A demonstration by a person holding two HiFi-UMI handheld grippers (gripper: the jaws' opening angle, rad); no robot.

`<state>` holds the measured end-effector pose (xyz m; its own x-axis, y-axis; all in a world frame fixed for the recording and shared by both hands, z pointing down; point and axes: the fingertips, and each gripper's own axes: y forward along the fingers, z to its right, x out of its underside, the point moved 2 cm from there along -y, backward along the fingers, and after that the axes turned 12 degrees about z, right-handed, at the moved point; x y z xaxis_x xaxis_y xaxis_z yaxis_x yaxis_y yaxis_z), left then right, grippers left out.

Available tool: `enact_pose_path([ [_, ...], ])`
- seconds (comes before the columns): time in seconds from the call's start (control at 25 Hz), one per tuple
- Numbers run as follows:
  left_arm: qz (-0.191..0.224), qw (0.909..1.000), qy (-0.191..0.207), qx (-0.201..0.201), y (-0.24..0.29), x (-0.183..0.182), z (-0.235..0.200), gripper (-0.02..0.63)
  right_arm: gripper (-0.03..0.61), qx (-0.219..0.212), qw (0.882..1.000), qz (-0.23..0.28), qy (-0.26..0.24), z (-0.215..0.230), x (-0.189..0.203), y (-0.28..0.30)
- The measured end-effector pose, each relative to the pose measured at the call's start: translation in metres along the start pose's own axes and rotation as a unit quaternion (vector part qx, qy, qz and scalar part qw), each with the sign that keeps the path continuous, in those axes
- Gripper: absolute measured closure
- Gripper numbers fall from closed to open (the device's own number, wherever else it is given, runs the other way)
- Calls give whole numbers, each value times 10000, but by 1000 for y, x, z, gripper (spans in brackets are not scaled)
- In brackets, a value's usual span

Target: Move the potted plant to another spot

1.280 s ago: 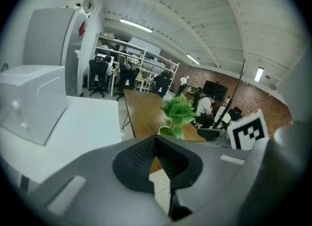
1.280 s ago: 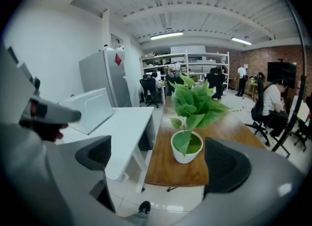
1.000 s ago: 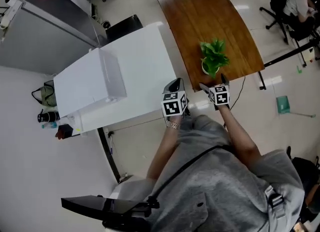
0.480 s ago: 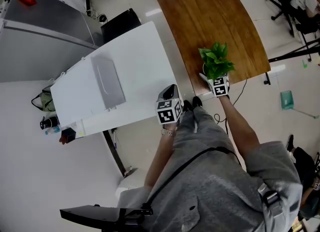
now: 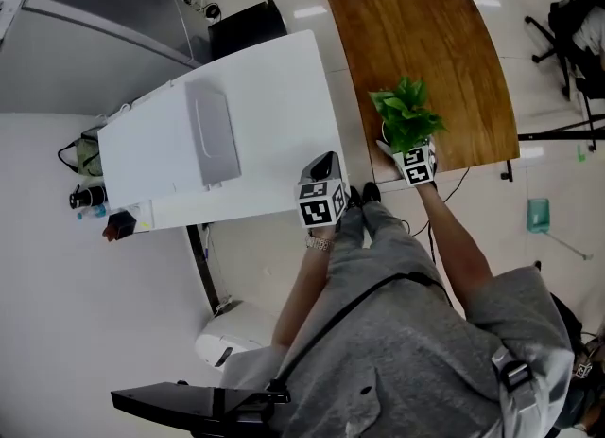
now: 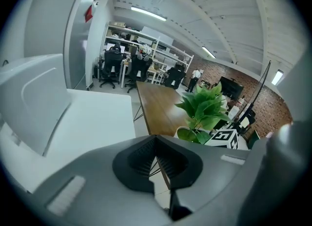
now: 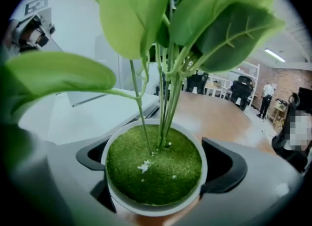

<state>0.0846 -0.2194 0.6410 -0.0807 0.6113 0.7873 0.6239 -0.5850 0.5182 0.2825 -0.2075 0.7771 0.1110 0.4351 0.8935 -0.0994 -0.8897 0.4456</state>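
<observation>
Head view first — looks steeply down on a white table [image 5: 274, 86] at left and a wooden table [image 5: 425, 29] at right, set side by side with a narrow gap between. Finds the potted plant [image 5: 406, 116] on the wooden table, close to its near edge and toward its left side, green leaves spread above a white pot. Shows the right gripper [image 5: 407, 147] reaching in from the near side, marker cube up, jaws round the pot. Confirmed in the right gripper view: black pads [image 7: 228, 169] pressed against the pot's white rim on the left and right, green moss-like filling and thin stems between them, wood under the pot's near edge. Cannot tell whether the pot rests on the wood or hangs just off it. Puts the left gripper [image 5: 325, 164] at the near right corner of the white table, left of the plant — jaws together in the left gripper view, ribbed pads meeting with nothing between them. From there, looks across the gap to the plant at right. Also takes in a flat grey box [image 5: 212, 133] lying on the white table, apart from both grippers.
</observation>
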Motion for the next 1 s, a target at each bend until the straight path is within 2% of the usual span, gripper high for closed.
enact_pose_path([
  [0.12,180,9993,-137,-311,-15,-6,-19,600,8,-717,9963,355,-304,-56,-48,25],
  [0.24,340,9961,-326,-740,-36,-7,-42,600,8,-1541,9837,582,-719,-128,-82,56],
  [0.36,460,9903,-554,-1186,-63,-1,-68,600,8,-2221,9680,613,-997,-195,-92,85],
  [0.48,592,9817,-783,-1630,-95,10,-91,600,8,-2717,9543,425,-1166,-244,-84,97],
  [0.64,686,9712,-1016,-2041,-126,26,-109,600,3,-2767,9505,472,-1333,-259,-70,100],
  [0.76,711,9674,-1087,-2173,-140,35,-116,600,-3,-2791,9493,434,-1383,-263,-65,98],
  [0.88,708,9686,-1067,-2131,-142,38,-114,600,-6,-2843,9471,439,-1427,-263,-65,90],
  [1.0,665,9742,-938,-1942,-133,32,-106,600,-6,-2745,9497,553,-1401,-250,-66,74],
])
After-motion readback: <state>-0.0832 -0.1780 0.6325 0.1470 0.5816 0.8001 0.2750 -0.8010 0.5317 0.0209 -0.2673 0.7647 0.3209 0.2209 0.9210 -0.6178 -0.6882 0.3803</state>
